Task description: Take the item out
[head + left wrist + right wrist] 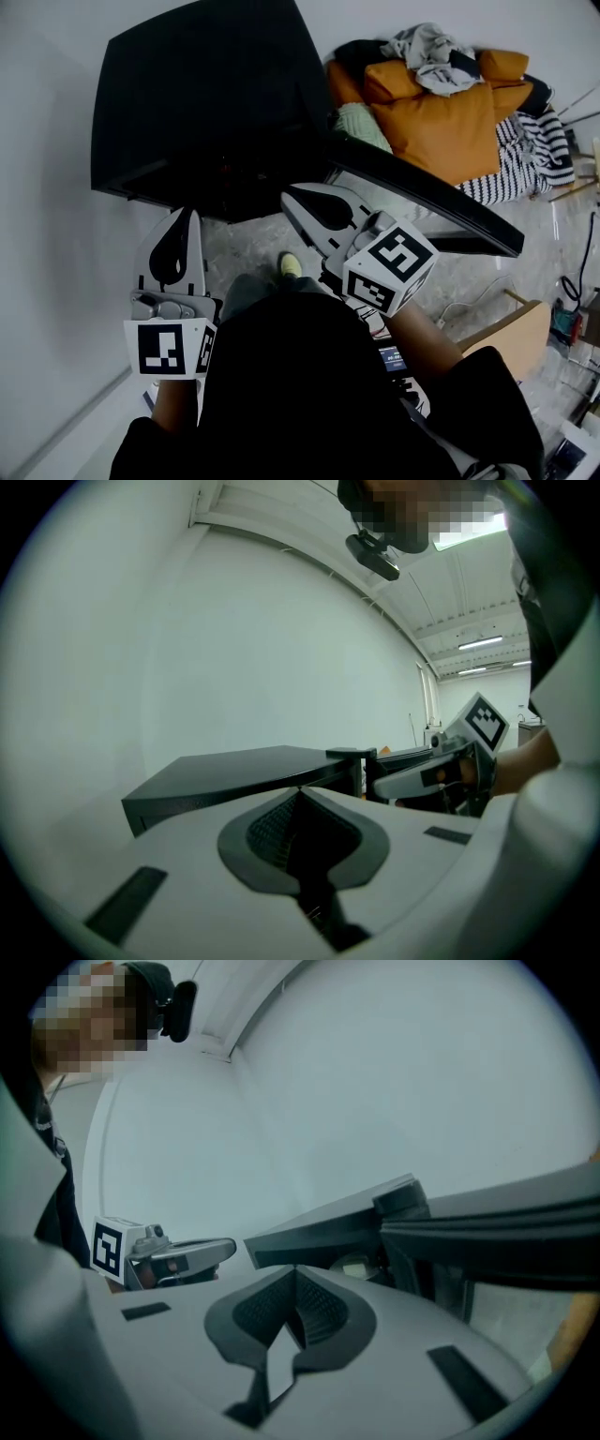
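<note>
Door [422, 202] of the black cabinet [206, 103] stands open, and we see a pale item [356, 1266] just inside; we hold the left tongs [178, 217] and right tongs [292, 199] clenched on nothing nearby.

Floor [251, 246]: grey marbled tile, meets a white wall on the left. Black cabinet [202, 103] stands on it by the wall, its door [427, 204] swung open to the right. Beyond the door, a heap on the floor: orange cushions [441, 127] with grey clothing [427, 52] on top, and black-and-white striped fabric [525, 159] beside them. White cable [466, 302] trails over the tile on the right, near a light wooden board [514, 337]. A yellow-green shoe toe [291, 265] rests on the tile in front of the cabinet.
</note>
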`<state>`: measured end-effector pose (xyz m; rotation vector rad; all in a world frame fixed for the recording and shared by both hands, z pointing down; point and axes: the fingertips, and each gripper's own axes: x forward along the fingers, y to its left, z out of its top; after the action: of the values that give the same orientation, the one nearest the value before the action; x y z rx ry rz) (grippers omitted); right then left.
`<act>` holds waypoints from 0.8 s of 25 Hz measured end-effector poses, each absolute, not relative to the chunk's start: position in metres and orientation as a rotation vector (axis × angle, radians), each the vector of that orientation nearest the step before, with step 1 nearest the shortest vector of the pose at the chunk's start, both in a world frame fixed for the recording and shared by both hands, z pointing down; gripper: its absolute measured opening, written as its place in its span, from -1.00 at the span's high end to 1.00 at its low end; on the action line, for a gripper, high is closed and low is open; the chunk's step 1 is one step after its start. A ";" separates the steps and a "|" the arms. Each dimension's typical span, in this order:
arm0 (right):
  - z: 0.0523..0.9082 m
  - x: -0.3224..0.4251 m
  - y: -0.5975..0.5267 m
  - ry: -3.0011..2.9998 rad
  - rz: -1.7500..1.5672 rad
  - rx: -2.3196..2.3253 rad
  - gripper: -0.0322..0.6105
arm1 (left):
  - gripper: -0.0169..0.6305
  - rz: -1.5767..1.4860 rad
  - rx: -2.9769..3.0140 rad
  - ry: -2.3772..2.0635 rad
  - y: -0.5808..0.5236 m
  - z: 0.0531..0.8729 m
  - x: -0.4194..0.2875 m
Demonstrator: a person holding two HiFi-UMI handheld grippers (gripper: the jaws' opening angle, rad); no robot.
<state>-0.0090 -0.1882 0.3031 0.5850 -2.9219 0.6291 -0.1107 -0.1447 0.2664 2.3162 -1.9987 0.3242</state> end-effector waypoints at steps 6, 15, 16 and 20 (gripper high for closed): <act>0.328 -0.033 -0.182 -2.886 0.818 0.660 0.88 | 0.92 0.345 2.321 -1.993 -0.134 0.274 -0.128; 0.375 -0.087 -0.189 -2.762 1.133 0.807 0.74 | 0.92 0.366 2.371 -1.910 -0.121 0.278 -0.150; 0.381 -0.093 -0.193 -2.742 1.194 0.822 0.69 | 0.92 0.371 2.375 -1.906 -0.120 0.278 -0.154; 0.409 -0.109 -0.213 -2.647 1.404 0.932 0.44 | 0.92 0.402 2.403 -1.868 -0.115 0.276 -0.169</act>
<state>-0.1092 -0.2134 0.4089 0.9323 -2.6473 1.4037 -0.1688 -0.1145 0.2757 2.4033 -1.8683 0.4018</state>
